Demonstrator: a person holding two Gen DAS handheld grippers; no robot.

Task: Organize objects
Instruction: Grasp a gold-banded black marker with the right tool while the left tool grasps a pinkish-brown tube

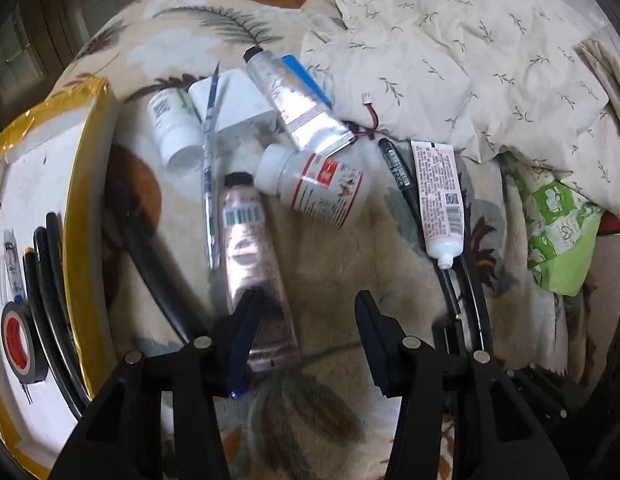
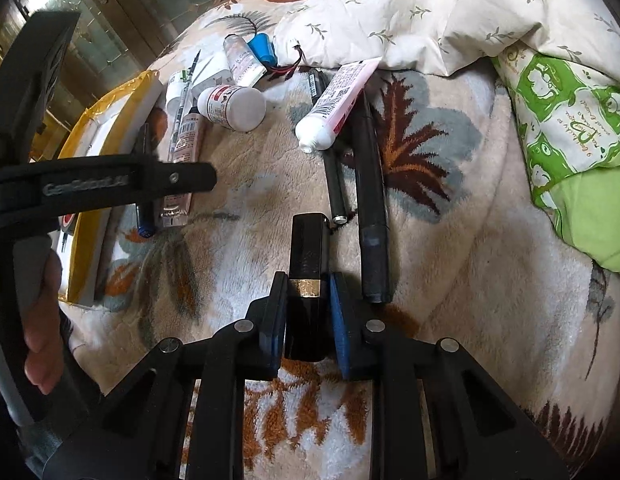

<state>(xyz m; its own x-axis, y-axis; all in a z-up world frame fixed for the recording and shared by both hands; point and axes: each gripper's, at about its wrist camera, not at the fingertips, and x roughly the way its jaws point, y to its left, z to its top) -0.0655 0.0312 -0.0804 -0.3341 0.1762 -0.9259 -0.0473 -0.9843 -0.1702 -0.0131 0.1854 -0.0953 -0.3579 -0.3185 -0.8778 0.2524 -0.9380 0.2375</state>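
Right gripper [image 2: 308, 312] is clamped on a black case [image 2: 308, 256] with a gold band, both pads pressing its sides, the case lying lengthwise on the floral blanket [image 2: 449, 260] and sticking out ahead of the fingers. Just right of it lies a thick black marker [image 2: 369, 208], and a thinner black pen [image 2: 334, 184] sits between the two. A white tube [image 2: 333, 108] with pink print rests across the tops of those pens, cap end down towards us.

Over on the other side, the left gripper [image 1: 306, 332] hangs with its jaws apart, nothing pinched. Its left finger sits over the tail of a pink tube [image 1: 250, 256] with a barcode, the right finger well clear over bare blanket. Whether that left pad touches the tube, can't tell.

Beyond it, the clutter: a white bottle [image 1: 313, 184] with a red label on its side, a silver tube [image 1: 294, 100] leaning across a white box [image 1: 242, 104], a small white bottle [image 1: 174, 128], and a clear pen [image 1: 209, 168] running alongside the pink tube.

Far left, a white tray [image 1: 90, 184] with yellow edging holds a roll of black tape [image 1: 20, 344] and some black pens [image 1: 44, 264]. A pale leaf-print quilt [image 1: 449, 48] is heaped at the back
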